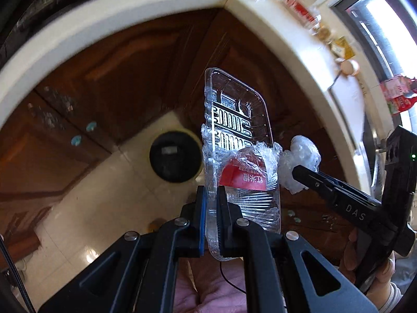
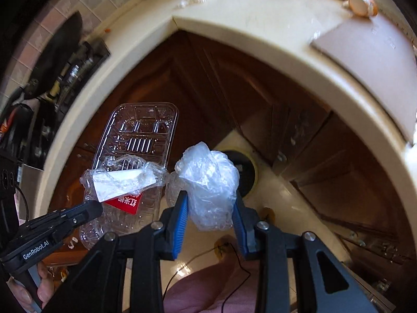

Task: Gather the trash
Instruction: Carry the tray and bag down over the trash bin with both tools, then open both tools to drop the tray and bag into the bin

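black linkage arms with silver screws, blue-padded left claw (image 1: 210,203) and right claw (image 2: 210,224), pink trousers.

Clear plastic tray (image 1: 241,140) with torn film upright beside crumpled plastic wad (image 2: 208,185).

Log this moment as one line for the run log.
left gripper: jaws shut on clear plastic tray | right gripper: jaws shut on crumpled plastic wrap | both above floor bin

Left gripper (image 1: 211,195) pinched nearly shut, fingers pointing toward 12 o'clock. Right gripper (image 2: 210,208) clamped wider, also toward 12 o'clock; seen at 3 o'clock from the left wrist.
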`<state>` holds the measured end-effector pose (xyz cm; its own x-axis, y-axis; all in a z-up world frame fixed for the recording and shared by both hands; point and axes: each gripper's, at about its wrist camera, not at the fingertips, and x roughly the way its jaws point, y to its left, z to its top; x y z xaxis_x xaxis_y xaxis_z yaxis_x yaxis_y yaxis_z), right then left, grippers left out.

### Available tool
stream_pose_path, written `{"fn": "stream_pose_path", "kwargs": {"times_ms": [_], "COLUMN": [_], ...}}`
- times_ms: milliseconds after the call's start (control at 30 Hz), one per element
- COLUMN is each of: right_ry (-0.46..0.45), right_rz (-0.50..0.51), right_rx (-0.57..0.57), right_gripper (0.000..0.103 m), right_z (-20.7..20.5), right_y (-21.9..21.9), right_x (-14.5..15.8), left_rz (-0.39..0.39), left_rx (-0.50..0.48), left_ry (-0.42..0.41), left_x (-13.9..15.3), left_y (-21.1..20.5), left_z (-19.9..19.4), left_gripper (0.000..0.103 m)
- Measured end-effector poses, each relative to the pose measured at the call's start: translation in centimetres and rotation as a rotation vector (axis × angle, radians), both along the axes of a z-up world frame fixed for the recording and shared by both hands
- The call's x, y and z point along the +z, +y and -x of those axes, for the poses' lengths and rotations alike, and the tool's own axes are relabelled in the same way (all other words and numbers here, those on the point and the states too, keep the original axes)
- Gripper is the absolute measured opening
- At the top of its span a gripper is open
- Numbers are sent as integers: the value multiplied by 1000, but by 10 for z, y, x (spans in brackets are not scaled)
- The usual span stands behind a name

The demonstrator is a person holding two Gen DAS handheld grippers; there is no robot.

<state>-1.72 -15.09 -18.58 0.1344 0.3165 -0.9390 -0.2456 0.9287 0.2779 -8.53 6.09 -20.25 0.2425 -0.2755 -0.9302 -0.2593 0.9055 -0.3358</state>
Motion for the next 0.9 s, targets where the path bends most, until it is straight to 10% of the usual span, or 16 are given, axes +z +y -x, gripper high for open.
{"fn": "stream_pose_path", "kwargs": {"times_ms": [533, 900], "right_ry": [146, 213], "right_rz": [112, 163], "right_rx": [10, 59], "right_gripper": [32, 33], "right_z": [-41, -64], "right_y": [24, 48], "right_x": [-240, -323], "left_rz": [-91, -108], "left_rx": [-10, -44], "left_ry": [294, 348], "left_x": [-264, -331], "left_y": [-5, -3], "left_z": [-48, -80], "left_gripper": [5, 8]}}
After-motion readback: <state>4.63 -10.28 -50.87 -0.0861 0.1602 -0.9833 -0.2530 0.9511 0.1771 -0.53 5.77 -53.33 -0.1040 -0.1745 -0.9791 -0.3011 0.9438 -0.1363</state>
